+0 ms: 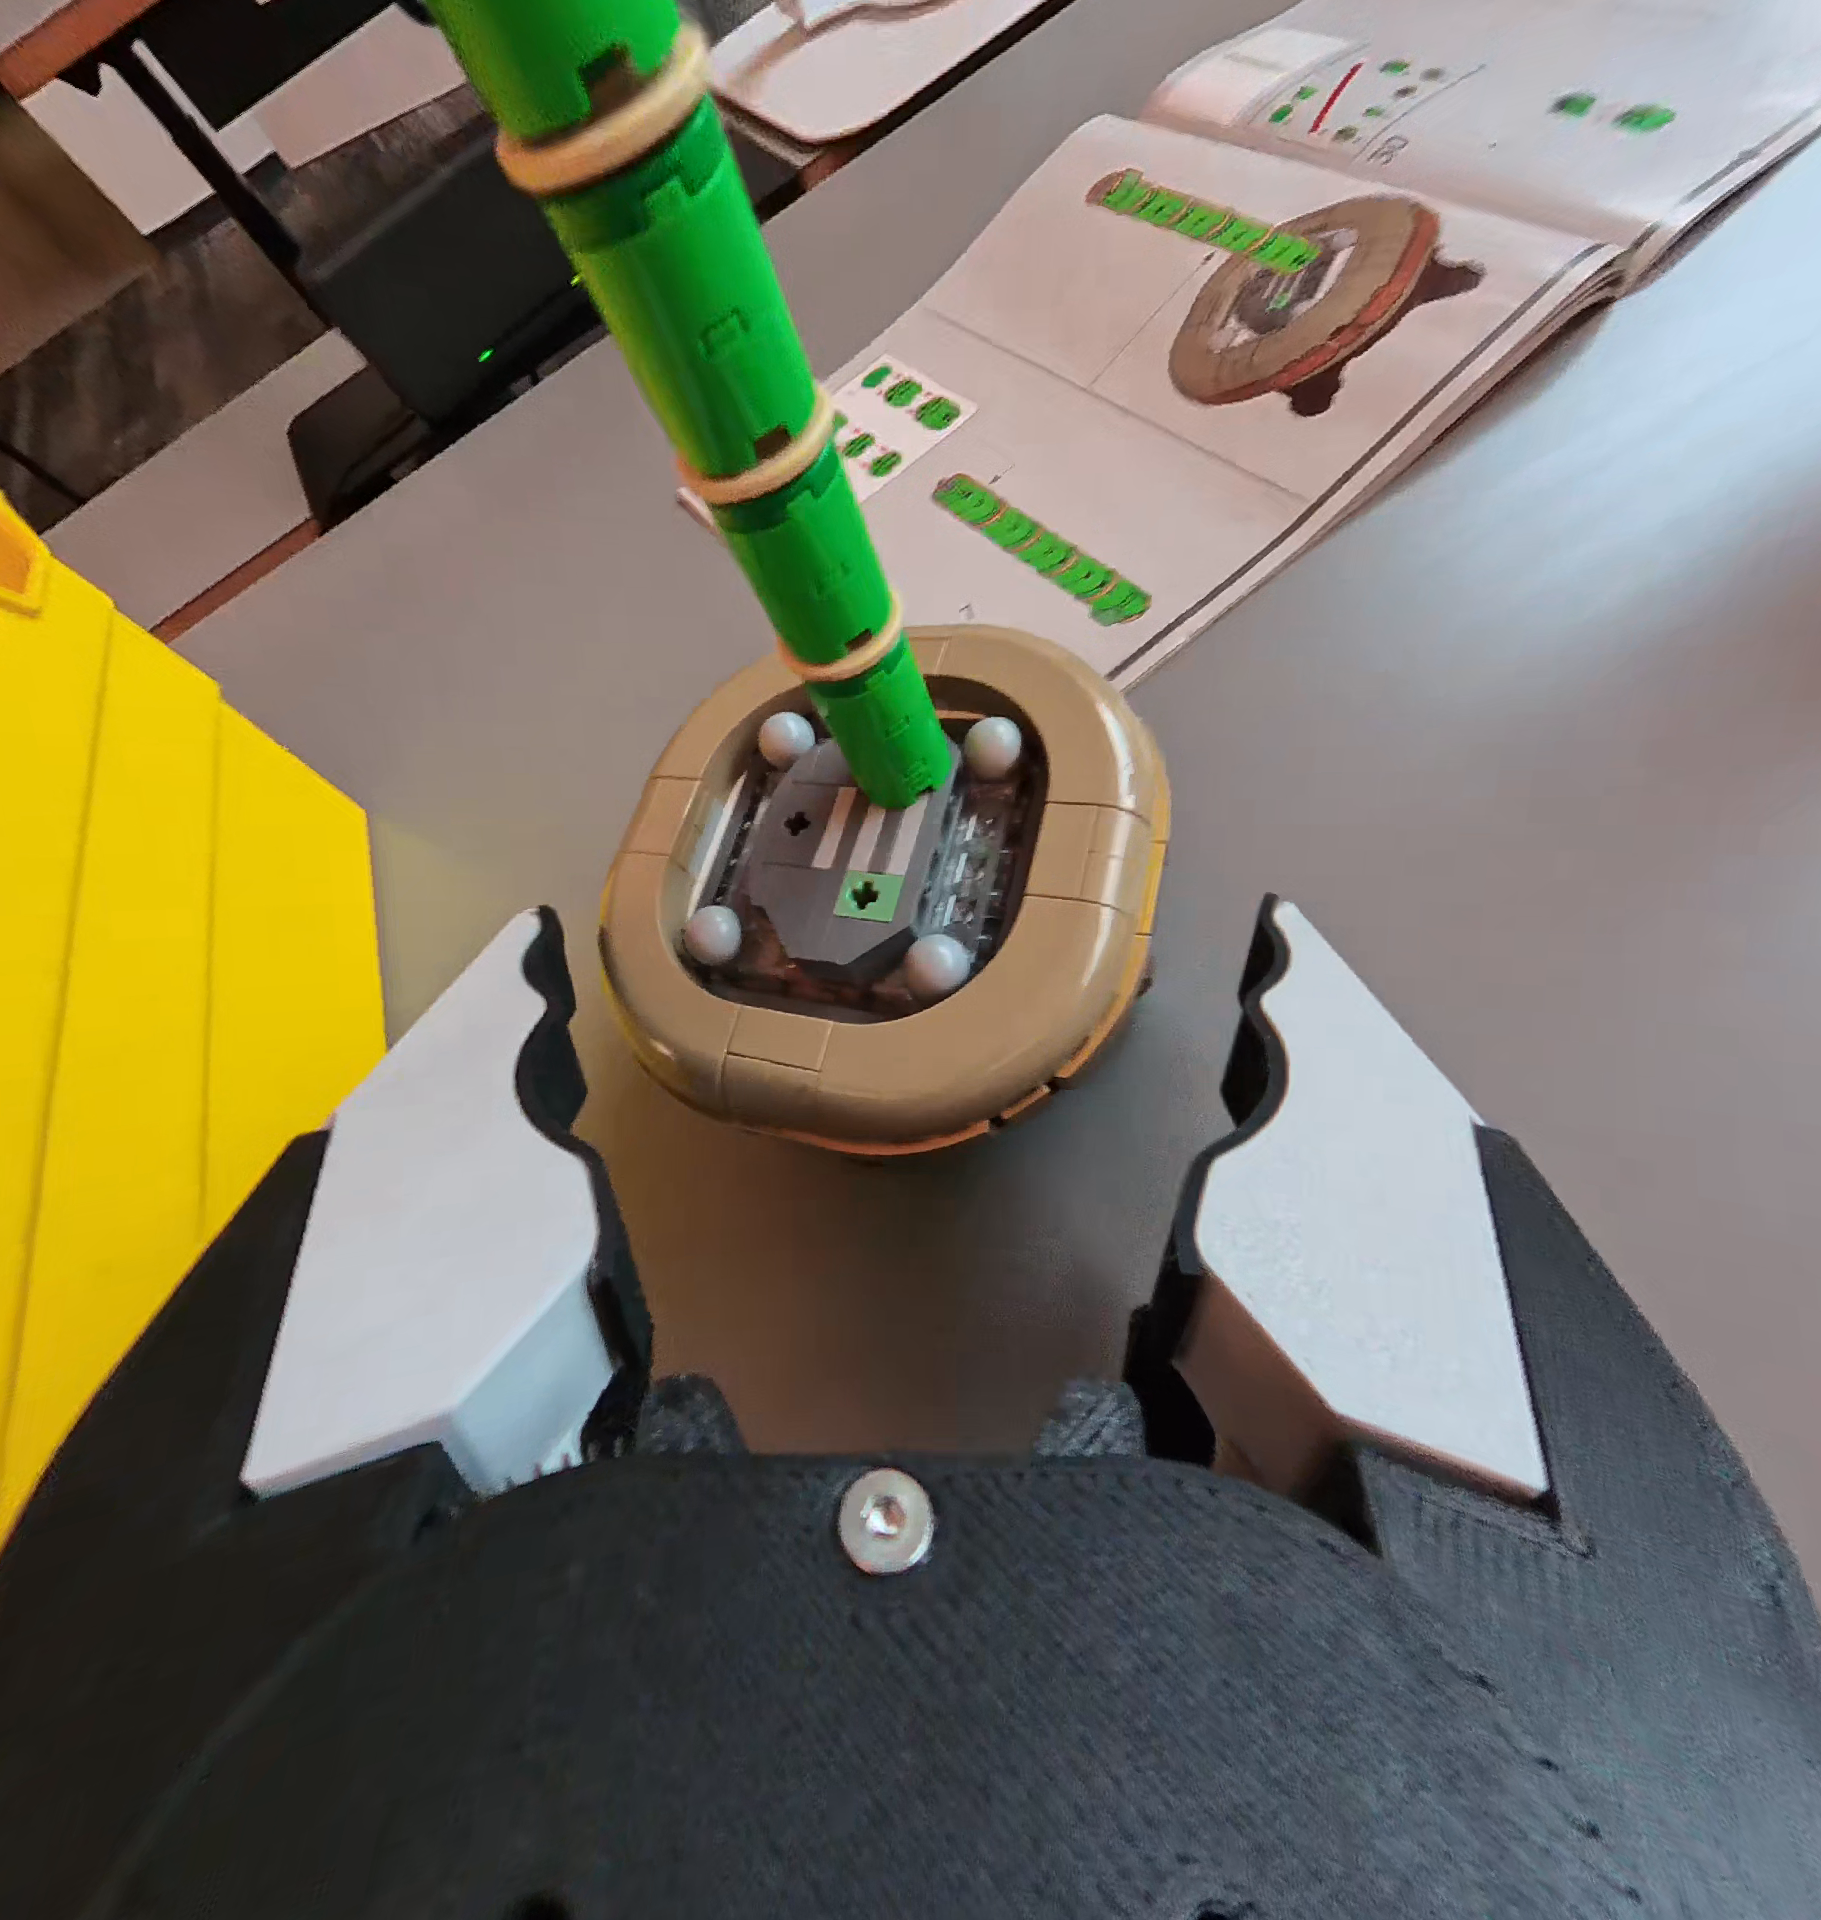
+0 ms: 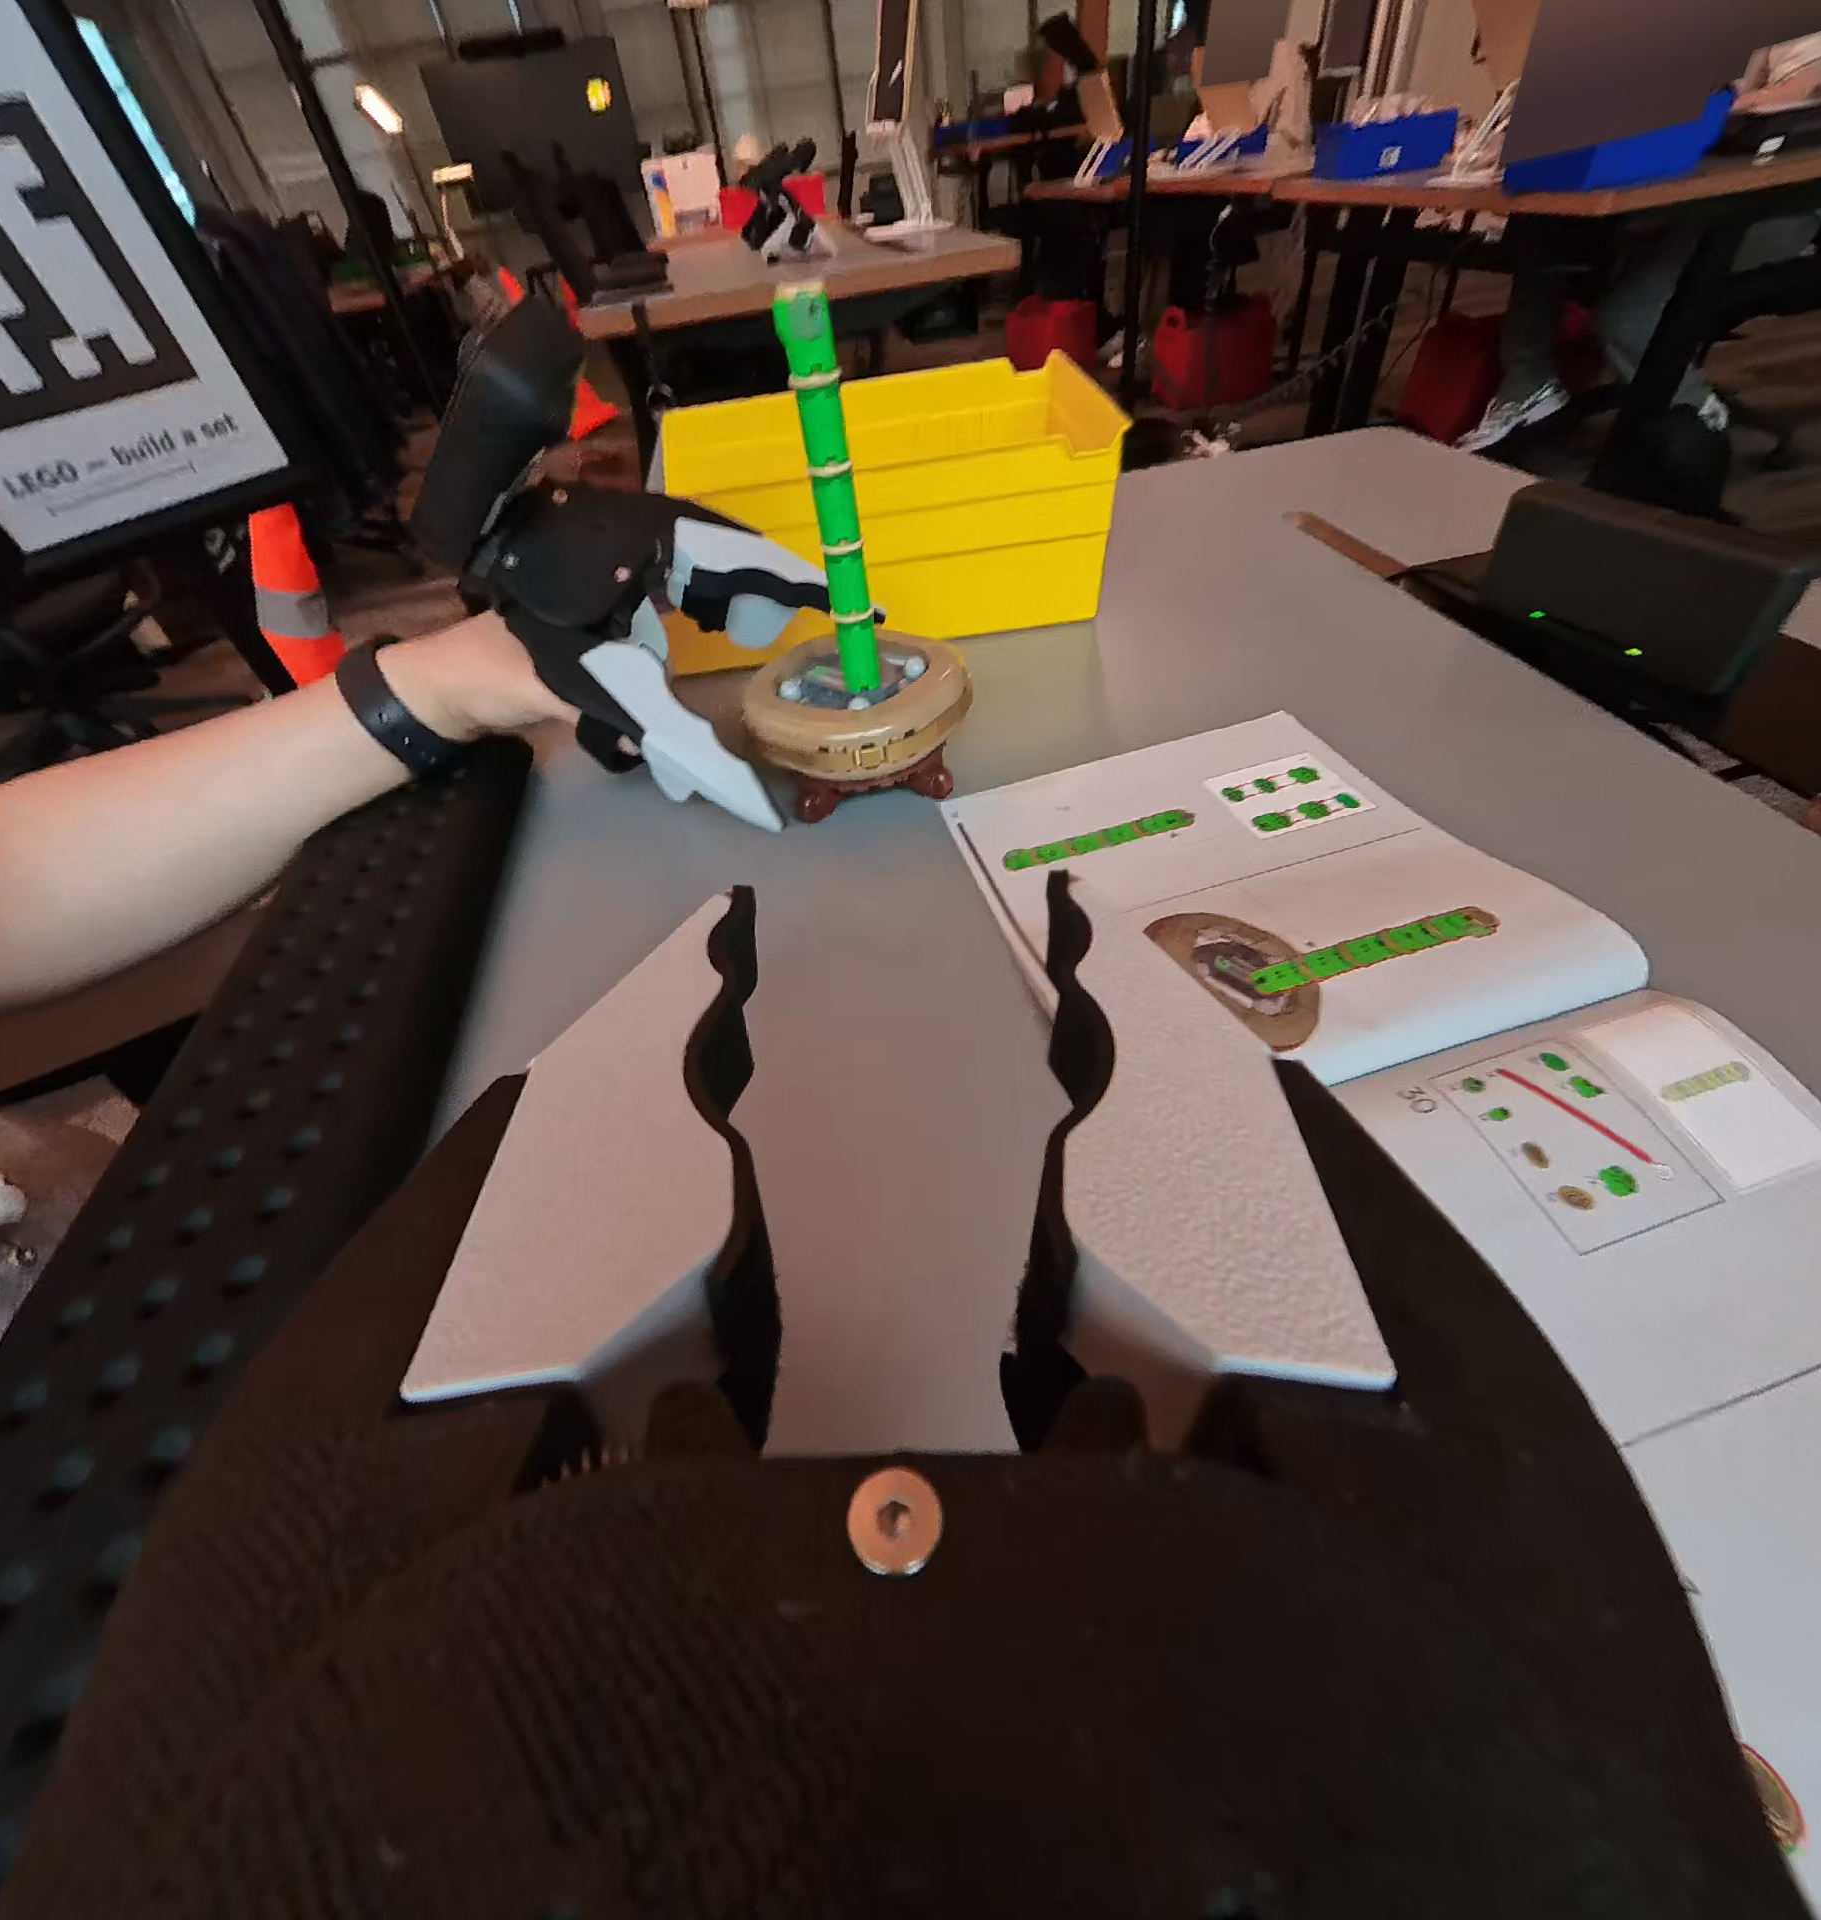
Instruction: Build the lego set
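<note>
A tan round lego pot (image 1: pixel 885 1049) on dark red feet stands on the grey table (image 1: pixel 1508 935). A tall green segmented stalk (image 1: pixel 677 312) with tan rings stands upright in its grey middle. My left gripper (image 1: pixel 906 935) is open and empty, just in front of the pot, its fingers apart on either side. In the right wrist view the pot (image 2: pixel 854 717), the stalk (image 2: pixel 828 488) and the left gripper (image 2: pixel 760 707) show farther off. My right gripper (image 2: pixel 901 904) is open and empty above the table, well short of the pot.
A yellow bin (image 1: pixel 106 987) stands left of the pot and shows behind it in the right wrist view (image 2: pixel 947 499). An open instruction booklet (image 2: pixel 1353 987) lies right of the pot. A black device (image 2: pixel 1633 592) sits at the table's far right. A black perforated rail (image 2: pixel 210 1143) runs along the left edge. The pot (image 2: pixel 854 717) is closer to my left gripper, around 4 centimetres from its tips; the right tips are 20 centimetres off. Look for it in the left wrist view (image 1: pixel 1070 708) too.
</note>
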The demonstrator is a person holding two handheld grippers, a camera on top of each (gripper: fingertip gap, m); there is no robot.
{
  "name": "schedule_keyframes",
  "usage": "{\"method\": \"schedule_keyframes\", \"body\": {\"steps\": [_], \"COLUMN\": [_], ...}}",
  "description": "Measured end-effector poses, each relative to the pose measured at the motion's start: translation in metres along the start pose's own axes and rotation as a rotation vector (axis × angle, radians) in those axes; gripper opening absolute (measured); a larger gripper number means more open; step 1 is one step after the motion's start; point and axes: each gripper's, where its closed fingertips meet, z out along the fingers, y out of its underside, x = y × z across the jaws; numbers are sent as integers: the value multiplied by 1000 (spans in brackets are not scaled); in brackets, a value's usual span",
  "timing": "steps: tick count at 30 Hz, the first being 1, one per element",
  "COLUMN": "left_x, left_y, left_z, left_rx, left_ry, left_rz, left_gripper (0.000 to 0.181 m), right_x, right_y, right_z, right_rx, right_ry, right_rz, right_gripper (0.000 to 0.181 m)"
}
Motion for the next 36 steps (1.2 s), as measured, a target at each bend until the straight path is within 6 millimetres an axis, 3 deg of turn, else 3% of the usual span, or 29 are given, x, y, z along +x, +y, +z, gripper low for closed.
{"method": "schedule_keyframes", "body": {"steps": [6,9,11,16,22,28,31,36], "left_x": [-8,-19,-24,-26,-30,-33,-37,-41], "left_y": [-34,-54,-61,-72,-78,-81,-82,-83], "left_z": [-28,-51,-65,-81,-87,-90,-96,-98], "left_rx": [212,387,469,561,608,644,670,702], "left_ry": [-29,-53,-78,-154,-200,-232,-269,-282], "left_rz": [-74,-168,-187,-108,-85,-73,-77,-95], "left_gripper": [132,128,121,106,87,82,81,80], "right_x": [40,75,87,89,83,90,94,91], "right_y": [-20,-27,-38,-52,-58,-48,-40,-49], "right_z": [-35,-63,-81,-100,-99,-90,-89,-96], "right_rx": [132,152,163,195,178,137,112,146], "right_ry": [199,479,626,753,788,759,743,745], "right_rz": [26,-59,-176,-303,-392,-327,-288,-275], "right_gripper": [59,51,49,49,59,89,89,90]}}
